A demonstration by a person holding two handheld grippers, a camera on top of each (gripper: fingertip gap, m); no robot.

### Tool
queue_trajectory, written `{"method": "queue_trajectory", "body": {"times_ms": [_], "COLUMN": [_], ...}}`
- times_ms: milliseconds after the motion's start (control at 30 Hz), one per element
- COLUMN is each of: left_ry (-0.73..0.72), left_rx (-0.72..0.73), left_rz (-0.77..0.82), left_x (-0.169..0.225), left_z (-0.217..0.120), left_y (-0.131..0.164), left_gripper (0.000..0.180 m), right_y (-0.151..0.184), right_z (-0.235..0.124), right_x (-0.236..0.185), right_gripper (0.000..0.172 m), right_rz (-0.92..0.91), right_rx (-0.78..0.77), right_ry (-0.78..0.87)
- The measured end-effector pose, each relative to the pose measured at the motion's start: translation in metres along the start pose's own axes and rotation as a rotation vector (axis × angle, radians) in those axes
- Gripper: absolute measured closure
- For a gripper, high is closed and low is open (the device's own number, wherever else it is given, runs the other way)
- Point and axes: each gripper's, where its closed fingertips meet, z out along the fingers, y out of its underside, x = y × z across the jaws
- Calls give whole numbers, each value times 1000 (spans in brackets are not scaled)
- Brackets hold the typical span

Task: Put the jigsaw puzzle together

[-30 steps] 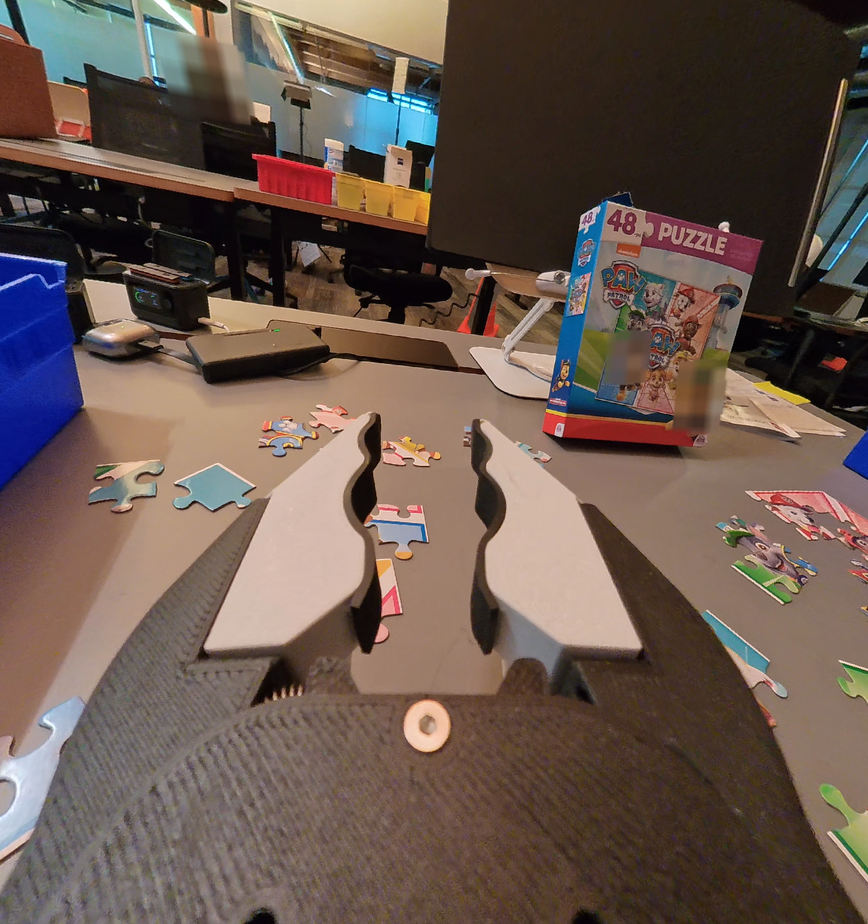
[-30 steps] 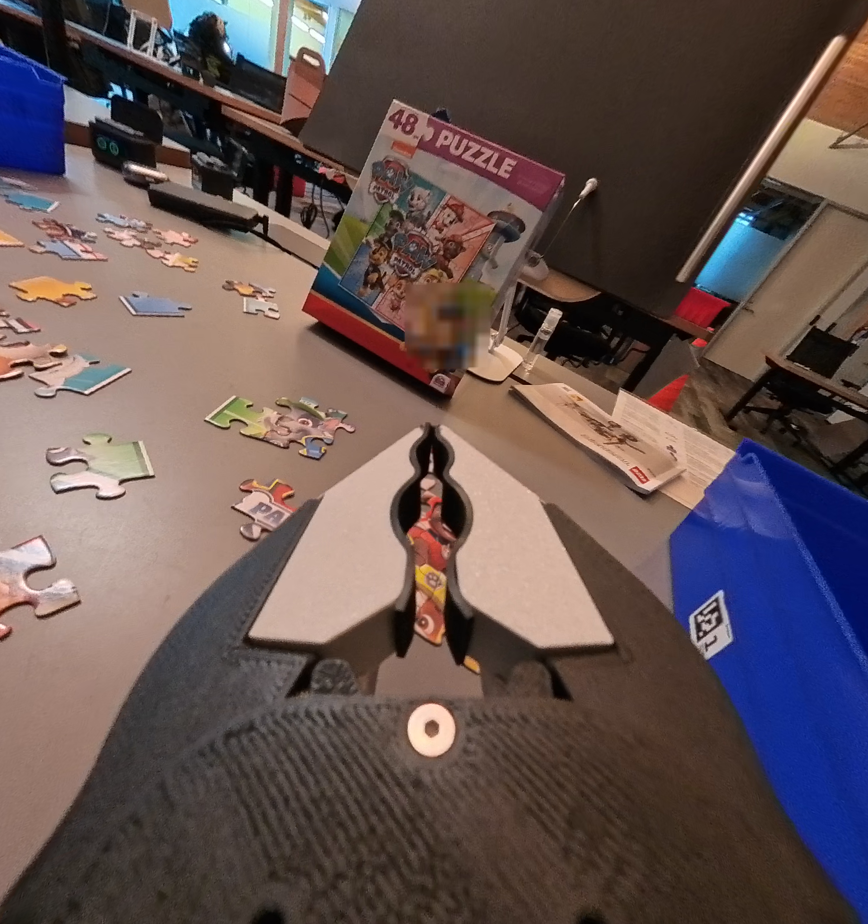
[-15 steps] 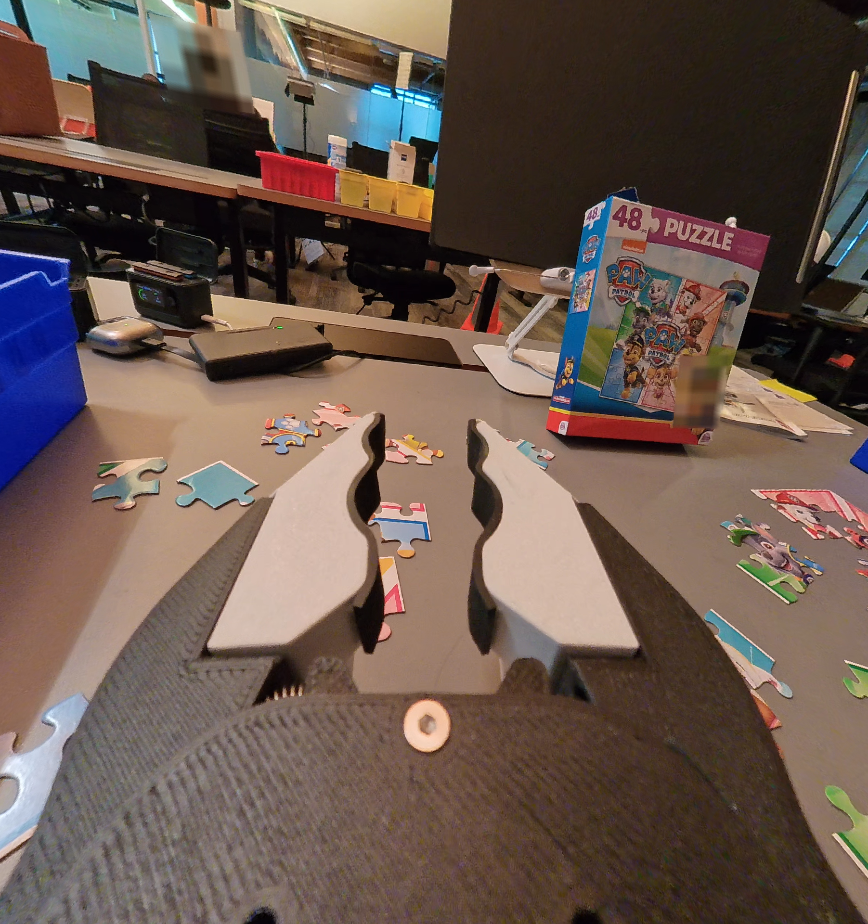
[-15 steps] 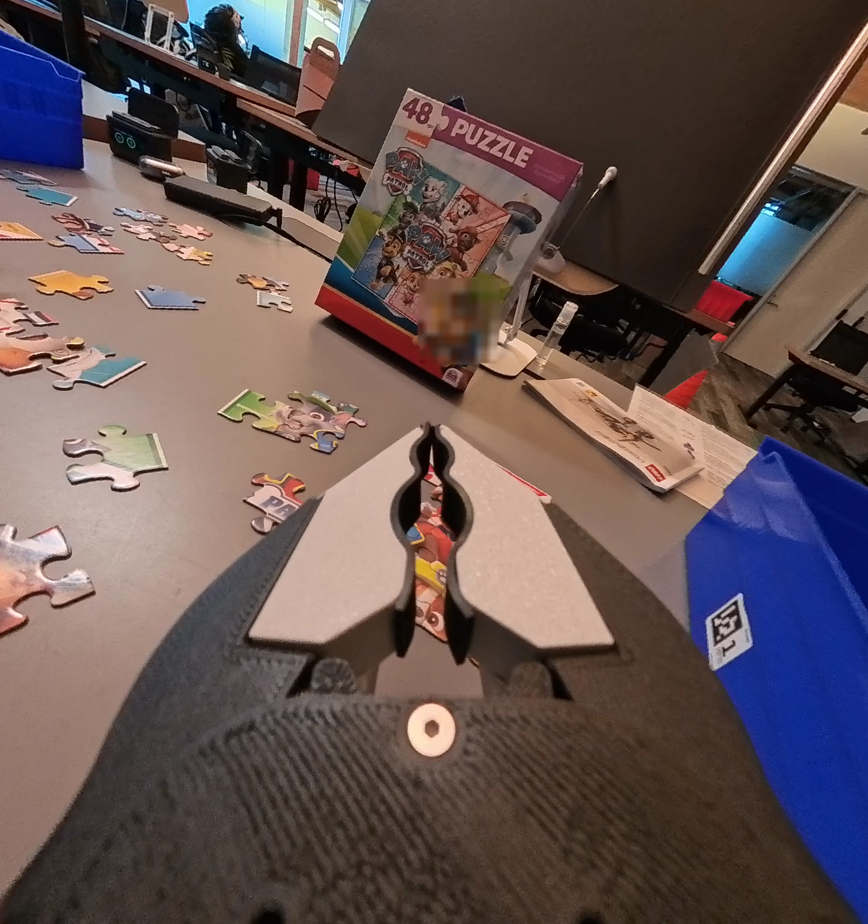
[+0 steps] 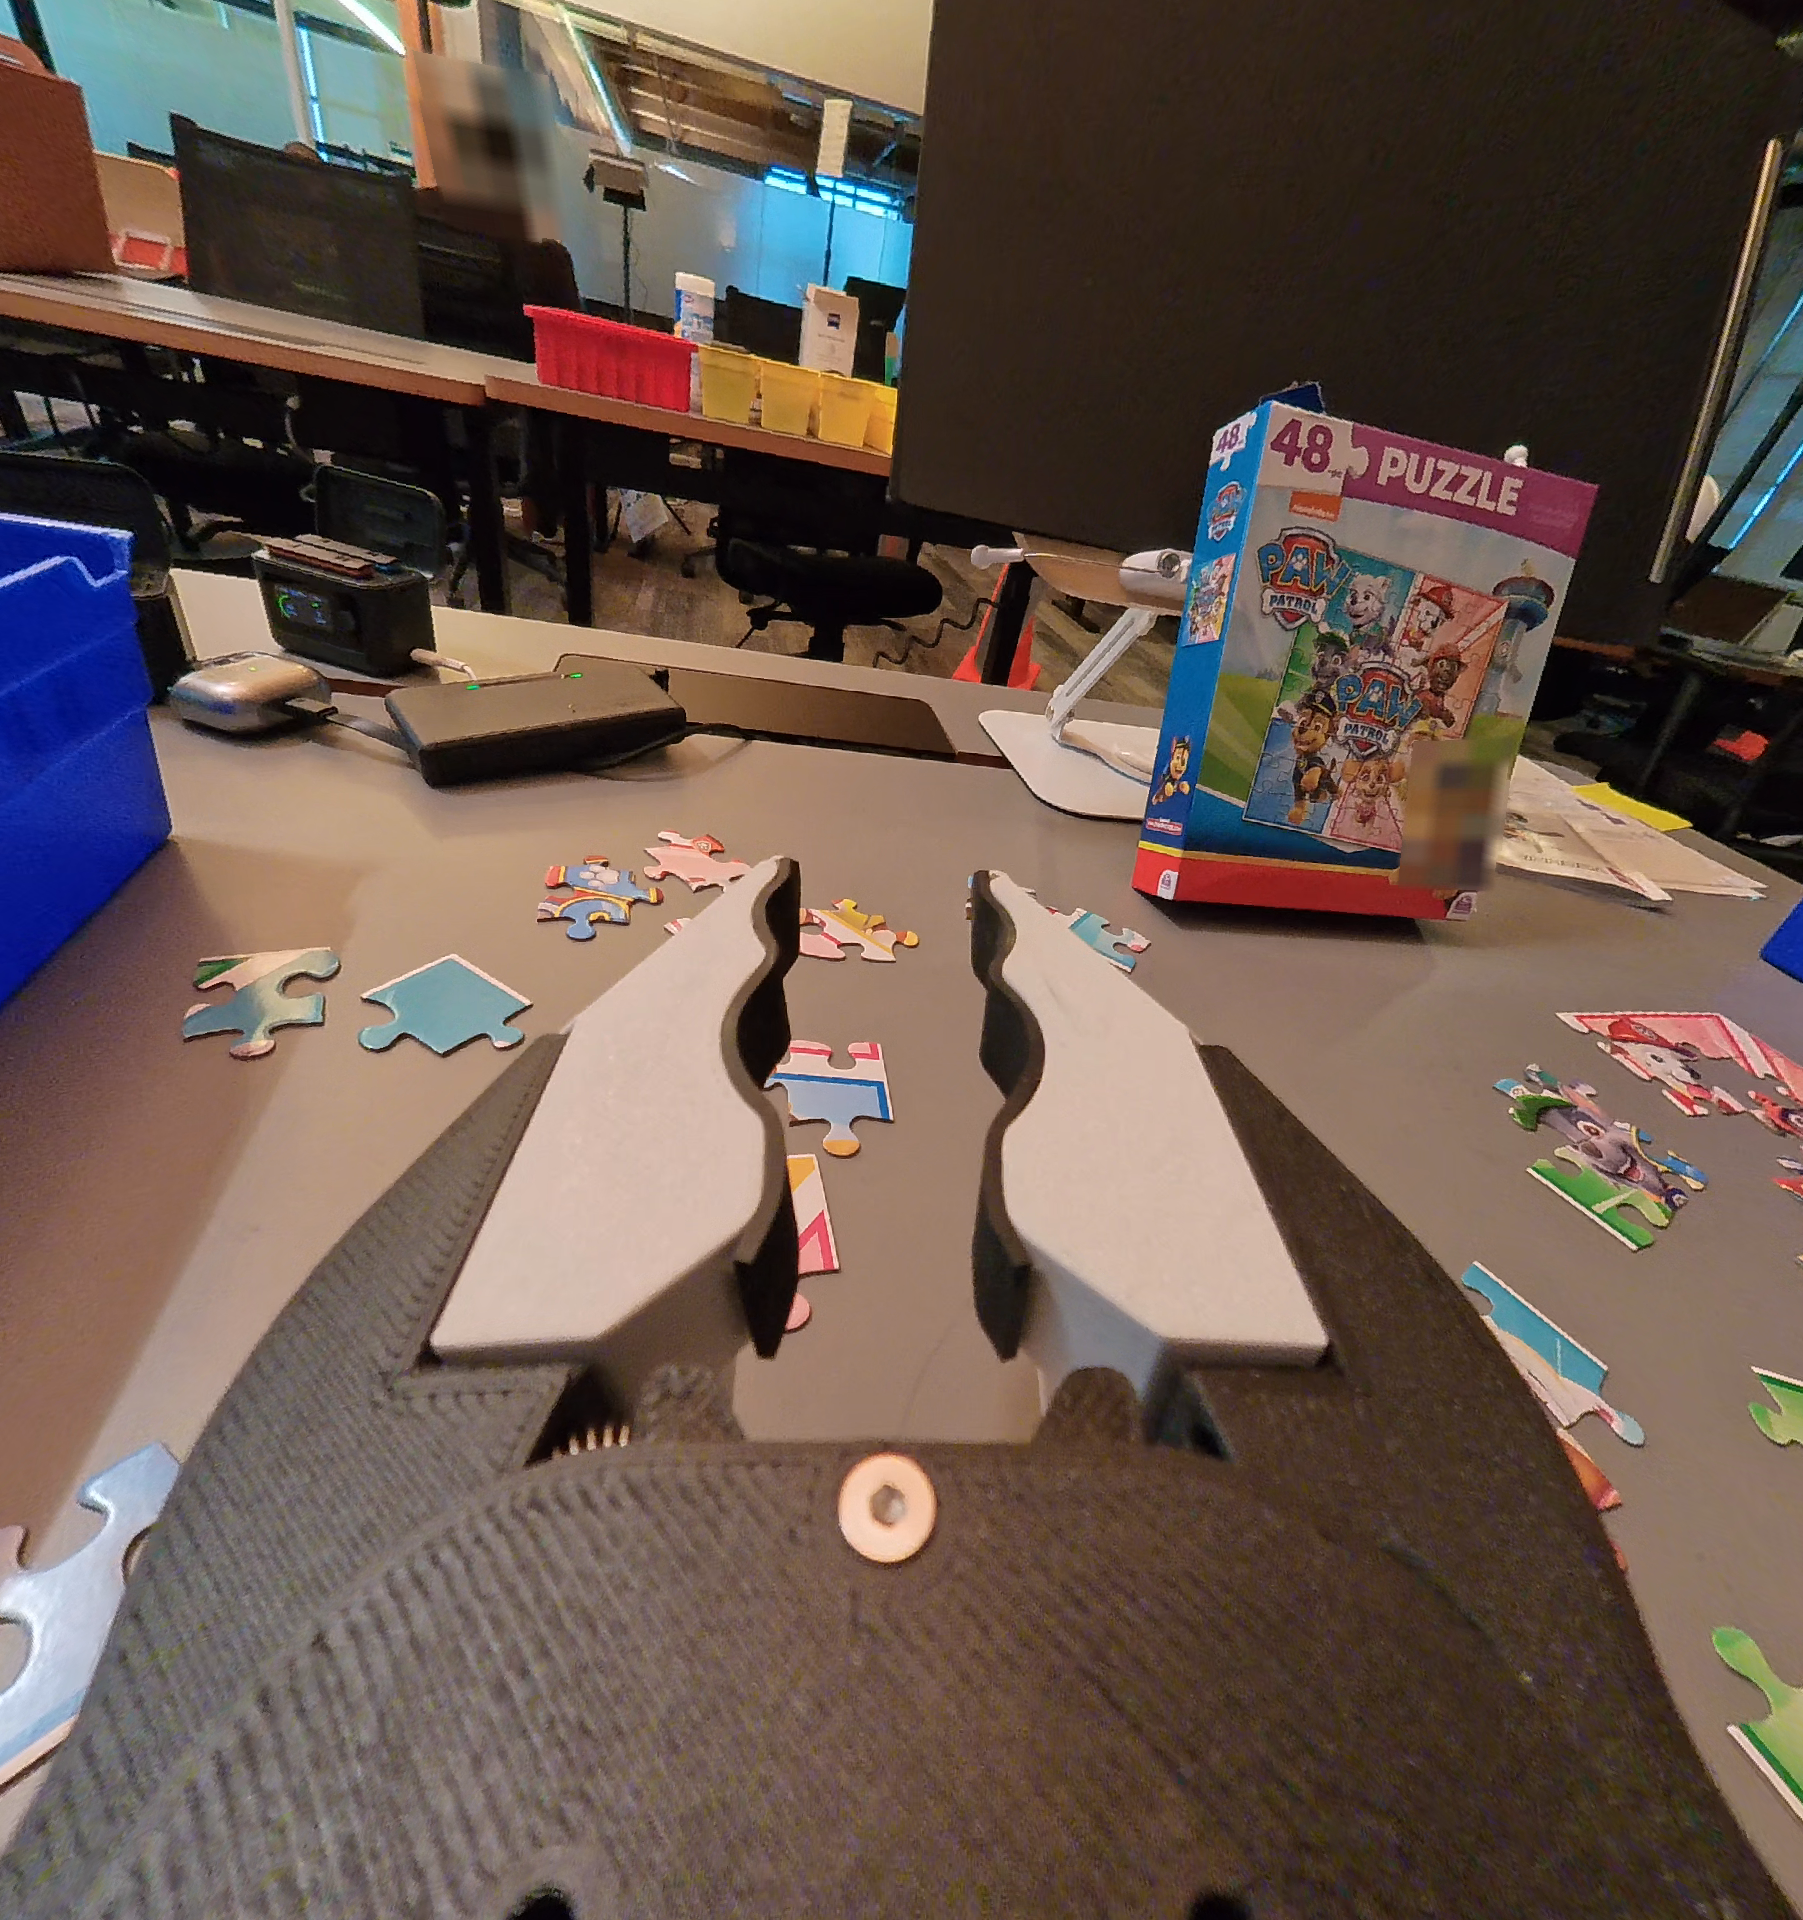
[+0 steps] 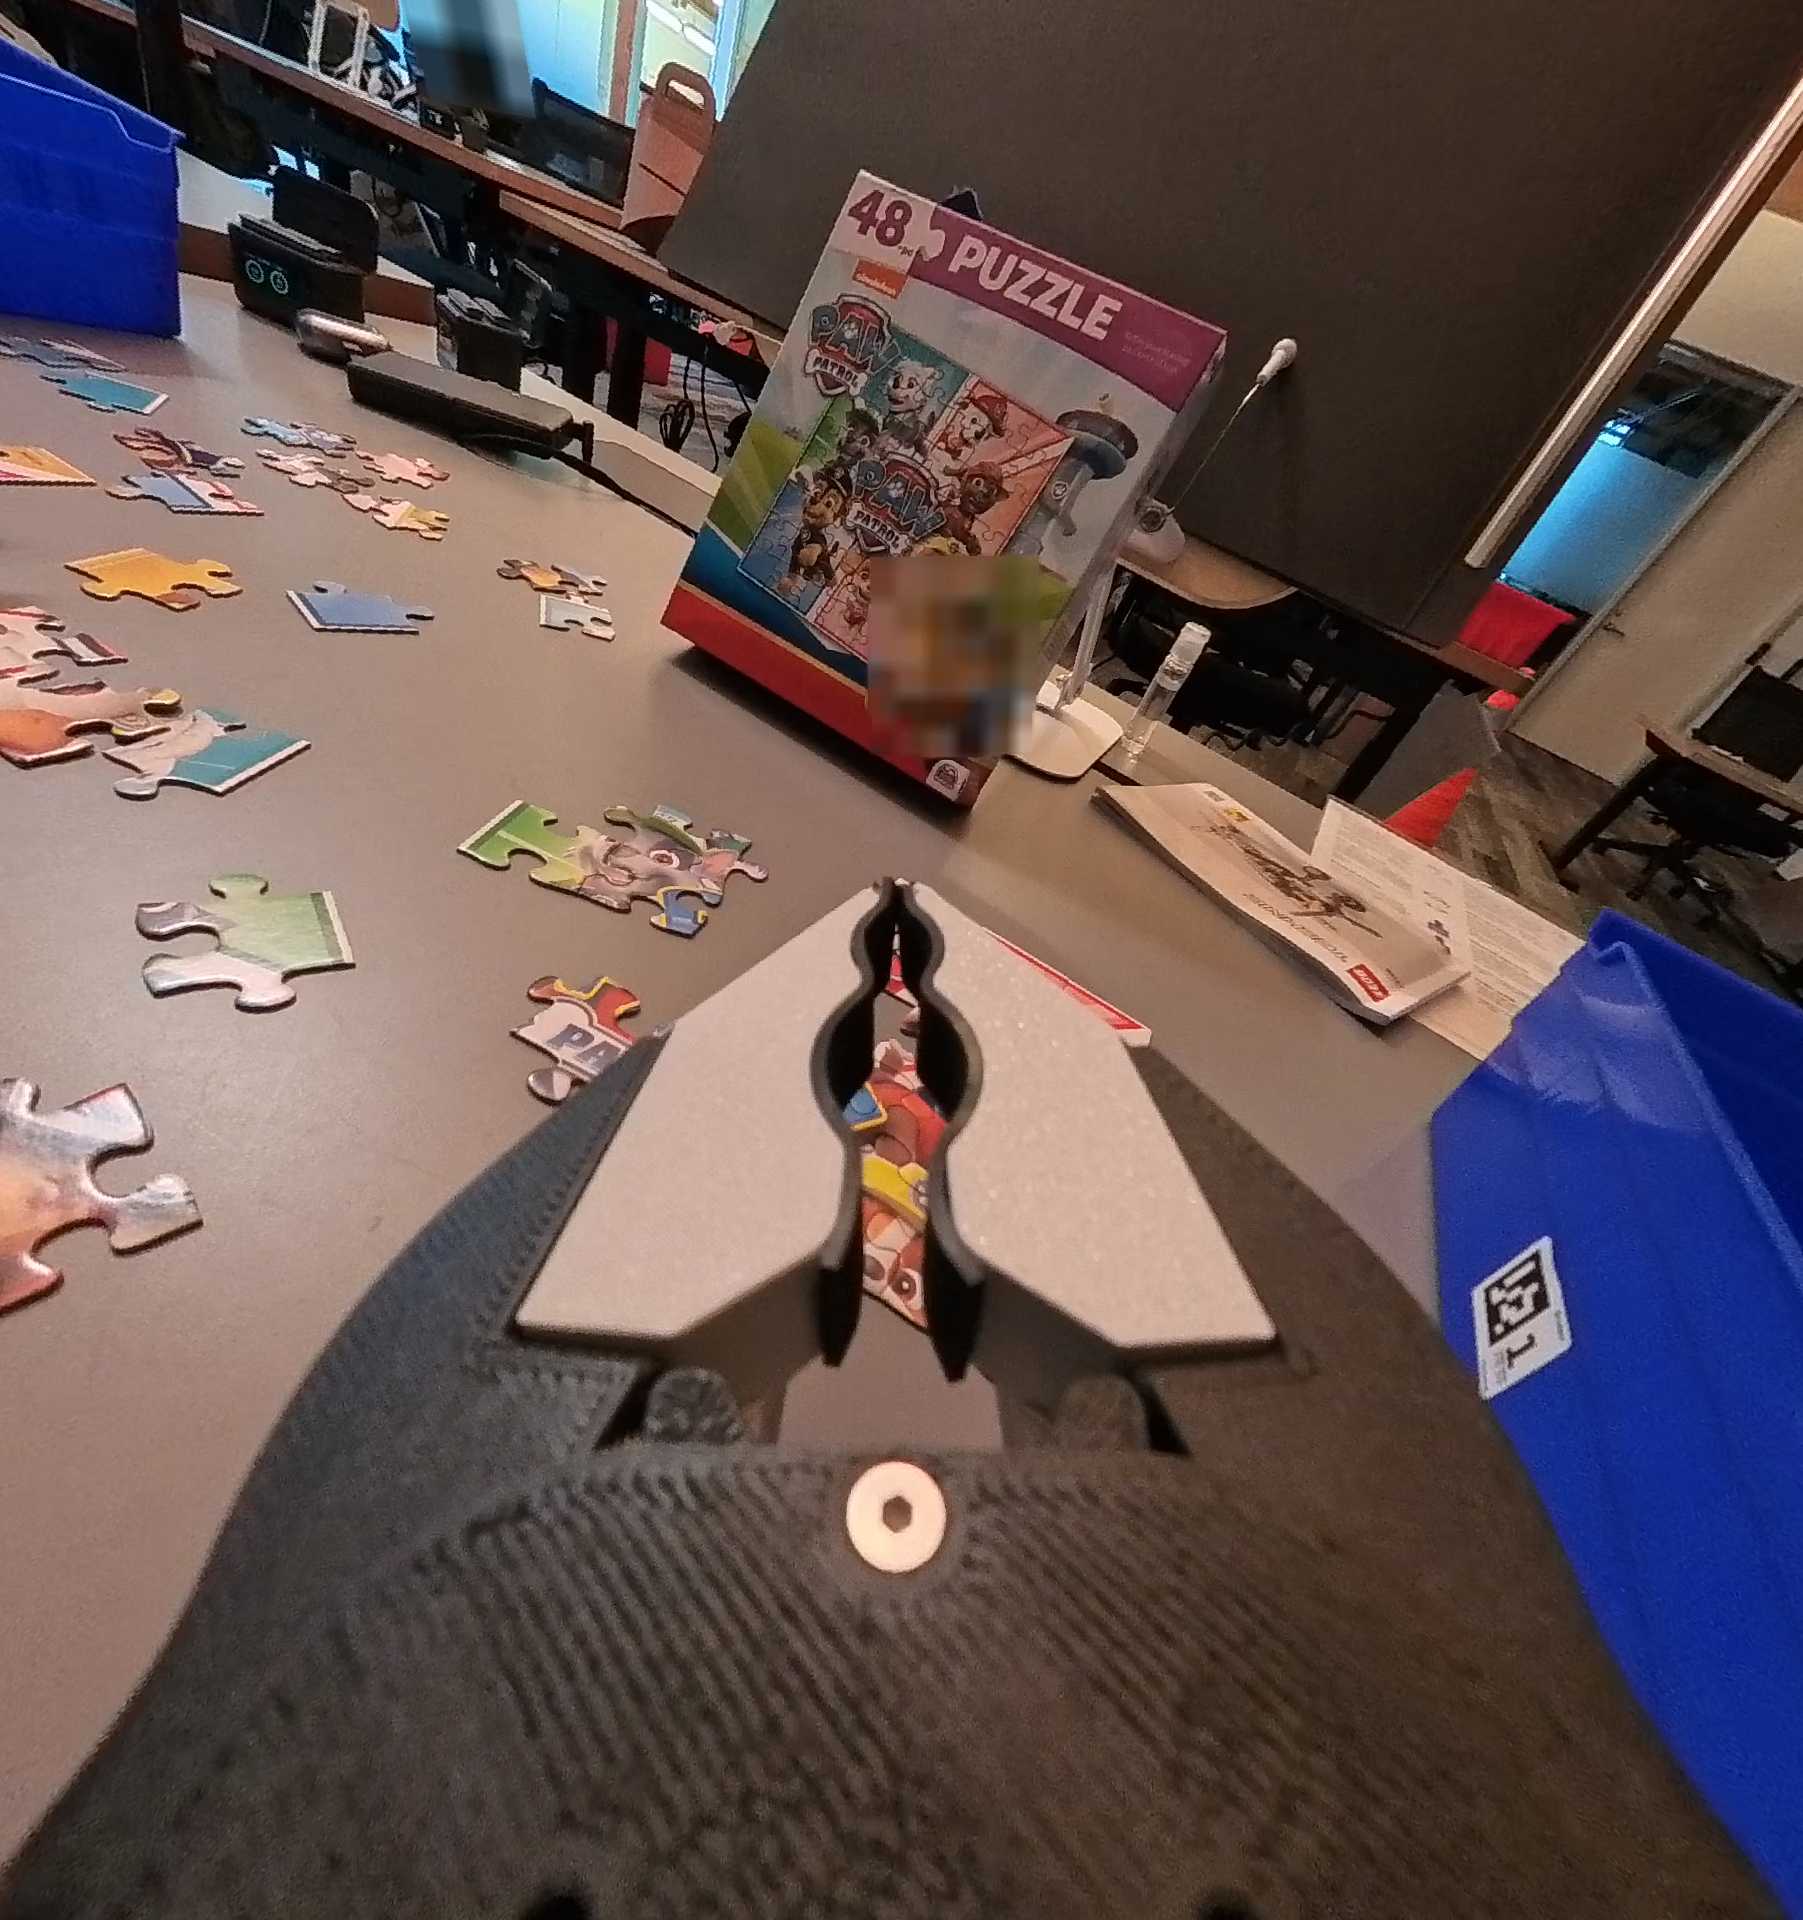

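On the grey table [image 5: 1292,1039] we list the following.

Item one: left gripper [image 5: 881,883], fingers apart with a clear gap, nothing between the pads; bare tabletop and loose pieces show through. Against the earlier left wrist views we find the gap a shade narrower than a second ago, and the view nearly unchanged. Below the gap lies a white, blue and pink puzzle piece [image 5: 840,1086]; a yellow and pink piece [image 5: 855,928] lies just past the left fingertip. A teal piece [image 5: 445,1006] lies off to the left, near a blue bin [image 5: 35,727].

Item two: right gripper [image 6: 899,888], fingertips closed together. We see part of a joined red cartoon picture section [image 6: 892,1174] lying on the table beneath the fingers; whether the tips pinch anything we cannot tell. Compared with a second ago, this view has shifted, so the puzzle box [image 6: 938,499] sits higher and more central, and more of the section shows.

Item three: a joined green and grey cluster [image 6: 616,857] ahead-left of the right gripper; a blue-lettered piece [image 6: 575,1034] just beside its left finger; a second blue bin [image 6: 1655,1299] on the right; a booklet [image 6: 1281,894] beyond.
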Motion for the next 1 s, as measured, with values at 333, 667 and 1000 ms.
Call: {"method": "queue_trajectory", "body": {"times_ms": [333,667,1000], "left_ry": [1,-1,20], "left_rx": [-5,-7,26], "left_rz": [-1,-6,-86], "left_x": [0,-1,-7], "left_z": [1,1,-2], "left_y": [1,1,-4], "left_gripper": [150,150,150], "right_y": [1,4,-42], "right_z": [0,1,77], "right_x": [0,7,-87], "right_gripper": [172,172,139], "right_rz": [-2,-16,-19], "right_rx": [-3,-17,-114], "right_ry": [-1,33,-304]}}
